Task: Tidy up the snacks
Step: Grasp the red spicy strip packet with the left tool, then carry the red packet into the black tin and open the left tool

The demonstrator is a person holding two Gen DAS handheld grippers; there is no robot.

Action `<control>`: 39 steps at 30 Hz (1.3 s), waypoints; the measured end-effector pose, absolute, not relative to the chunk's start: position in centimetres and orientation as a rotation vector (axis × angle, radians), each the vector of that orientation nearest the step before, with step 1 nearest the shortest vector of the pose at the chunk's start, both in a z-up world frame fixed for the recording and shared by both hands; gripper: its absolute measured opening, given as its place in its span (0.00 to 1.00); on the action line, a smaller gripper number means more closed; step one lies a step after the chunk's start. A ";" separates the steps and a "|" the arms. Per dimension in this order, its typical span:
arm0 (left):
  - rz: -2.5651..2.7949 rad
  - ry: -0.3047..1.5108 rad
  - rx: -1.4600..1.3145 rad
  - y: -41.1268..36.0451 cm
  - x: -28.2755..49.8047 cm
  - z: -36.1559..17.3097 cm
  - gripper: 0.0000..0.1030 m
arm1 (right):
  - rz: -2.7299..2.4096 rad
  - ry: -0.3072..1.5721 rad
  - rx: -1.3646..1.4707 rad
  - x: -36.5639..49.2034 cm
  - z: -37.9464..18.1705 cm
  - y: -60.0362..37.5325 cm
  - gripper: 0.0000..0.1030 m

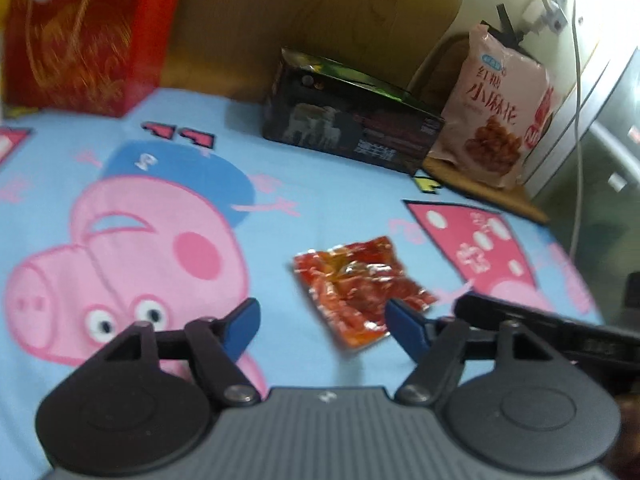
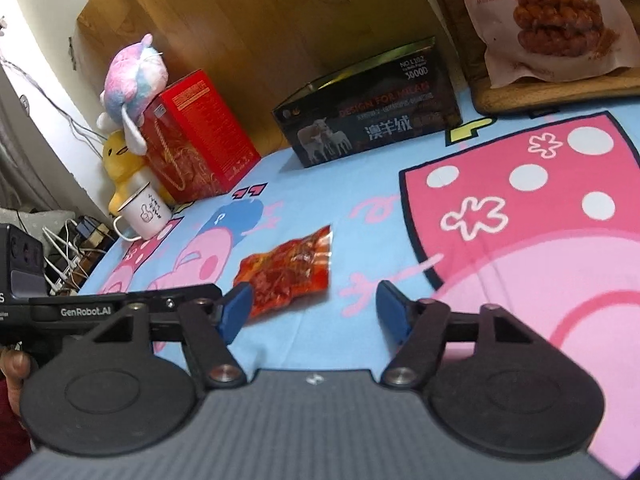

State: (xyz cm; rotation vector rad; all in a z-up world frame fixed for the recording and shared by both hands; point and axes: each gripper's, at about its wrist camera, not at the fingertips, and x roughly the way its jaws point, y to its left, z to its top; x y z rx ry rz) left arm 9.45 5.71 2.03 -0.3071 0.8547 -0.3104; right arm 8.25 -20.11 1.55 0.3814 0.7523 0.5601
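A red snack packet (image 1: 362, 288) (image 2: 286, 272) lies flat on the blue cartoon-pig sheet (image 1: 280, 200) (image 2: 320, 208), near both grippers. The left gripper (image 1: 322, 322) and the right gripper (image 2: 314, 306) hover over the sheet with jaws parted and nothing between them. Far back stand a black box (image 1: 348, 128) (image 2: 368, 120), a pink bag of fried dough twists (image 1: 496, 108) (image 2: 548, 20) to its right and a red carton (image 1: 84, 36) (image 2: 196, 136) to its left.

Black box (image 2: 370, 110): "DESIGN FOR MILAN", "3000D", "澳羊绒". Pink bag (image 1: 496, 110): "小麻花". Left gripper (image 2: 236, 308) body: "GenRobot.AI".
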 end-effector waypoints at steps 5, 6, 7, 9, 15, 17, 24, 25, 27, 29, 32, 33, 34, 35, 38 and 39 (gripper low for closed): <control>-0.376 0.870 -0.417 5.7 11.3 1.3 0.49 | 0.609 0.839 0.507 10.3 0.9 -20.4 0.44; -0.370 0.863 -0.411 5.4 11.4 1.2 0.44 | 0.623 0.848 0.521 10.6 0.6 -20.0 0.41; -0.371 0.865 -0.398 5.0 11.8 1.1 0.29 | 0.632 0.849 0.525 10.9 0.6 -19.7 0.38; -0.379 0.888 -0.406 4.7 12.4 0.9 0.17 | 0.661 0.890 0.533 11.7 0.1 -18.6 0.14; -0.394 0.896 -0.428 5.2 13.7 1.5 0.10 | 0.673 0.805 0.483 11.9 1.1 -18.0 0.08; -0.411 0.878 -0.440 5.3 14.2 2.2 0.10 | 0.673 0.781 0.492 12.2 1.6 -18.4 0.07; -0.418 0.803 -0.348 3.9 18.0 6.7 0.10 | 0.682 0.721 0.594 15.8 4.0 -20.1 0.07; -0.414 0.787 -0.327 3.6 19.0 7.6 0.10 | 0.683 0.709 0.608 16.7 4.6 -20.2 0.07; -0.409 0.754 -0.295 3.2 20.7 9.1 0.10 | 0.686 0.678 0.624 18.4 5.9 -20.3 0.07; -0.411 0.739 -0.278 2.8 22.9 10.3 0.10 | 0.693 0.660 0.631 20.4 6.9 -20.1 0.07; -0.367 0.716 -0.232 2.1 26.2 11.4 0.10 | 0.673 0.652 0.634 23.8 7.5 -19.5 0.07; -0.351 0.710 -0.220 1.9 27.1 11.4 0.09 | 0.667 0.655 0.640 24.8 7.5 -19.2 0.07; -0.327 0.709 -0.207 1.8 28.0 11.3 0.09 | 0.660 0.666 0.659 26.1 7.2 -19.0 0.07; -0.307 0.710 -0.195 1.8 28.7 11.1 0.09 | 0.661 0.678 0.679 27.1 6.8 -18.9 0.07; -0.270 0.728 -0.188 1.9 30.8 9.8 0.11 | 0.643 0.708 0.686 29.7 5.4 -18.2 0.07; -0.250 0.740 -0.193 2.0 31.4 9.3 0.11 | 0.628 0.712 0.673 30.1 4.9 -17.8 0.10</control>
